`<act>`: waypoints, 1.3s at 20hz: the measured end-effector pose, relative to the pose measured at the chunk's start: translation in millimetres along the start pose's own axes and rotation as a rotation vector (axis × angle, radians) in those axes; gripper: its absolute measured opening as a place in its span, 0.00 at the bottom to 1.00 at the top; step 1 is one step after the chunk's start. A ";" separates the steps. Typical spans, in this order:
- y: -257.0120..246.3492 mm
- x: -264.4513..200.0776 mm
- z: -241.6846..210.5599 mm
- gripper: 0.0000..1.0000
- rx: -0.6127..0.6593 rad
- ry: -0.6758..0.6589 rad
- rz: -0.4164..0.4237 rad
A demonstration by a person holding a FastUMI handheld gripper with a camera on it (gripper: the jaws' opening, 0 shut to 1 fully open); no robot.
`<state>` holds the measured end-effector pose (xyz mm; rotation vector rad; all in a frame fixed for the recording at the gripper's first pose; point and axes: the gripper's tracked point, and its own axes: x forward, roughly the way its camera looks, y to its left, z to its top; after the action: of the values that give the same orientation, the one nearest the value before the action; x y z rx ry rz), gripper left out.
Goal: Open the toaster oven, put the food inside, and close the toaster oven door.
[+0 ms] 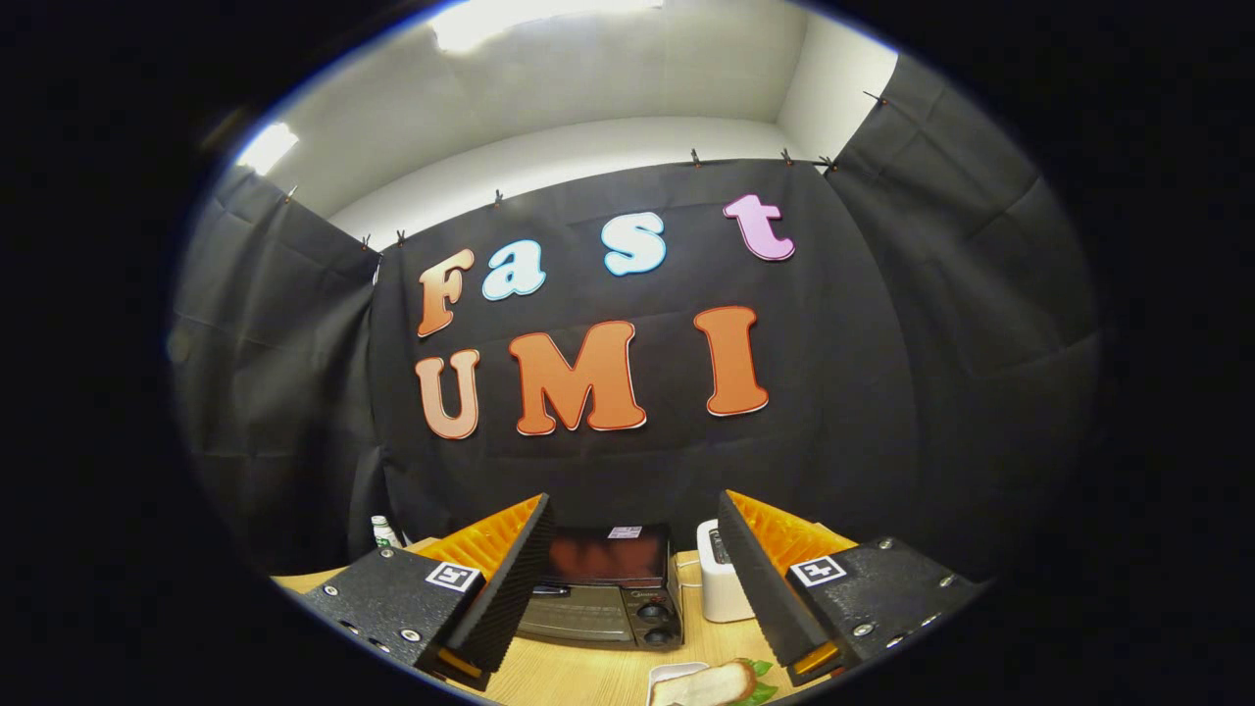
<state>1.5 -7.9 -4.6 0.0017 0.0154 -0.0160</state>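
Wooden table [588,677], four items on it.
Toaster oven [603,598], door shut, seen between the spread fingers and beyond them. White box [721,583] just beside the oven, by the right finger. Bottle [384,531] beyond the left finger. Plate [672,675] of food [711,684] low between the fingers, nearer the right one.

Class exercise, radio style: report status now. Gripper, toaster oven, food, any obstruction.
Gripper open, holding nothing. Toaster oven ahead between the fingers, door shut. Food on wooden table, near side of the oven. White appliance beside oven, not blocking.
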 end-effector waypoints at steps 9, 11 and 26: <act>18.9 4.0 -14.0 0.99 -0.021 0.007 0.023; 27.5 7.7 -19.2 0.99 -0.030 0.010 0.038; 121.7 57.5 -138.1 0.99 -0.067 0.216 0.159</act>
<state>58.8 113.1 -143.4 -0.0620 0.2320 0.1440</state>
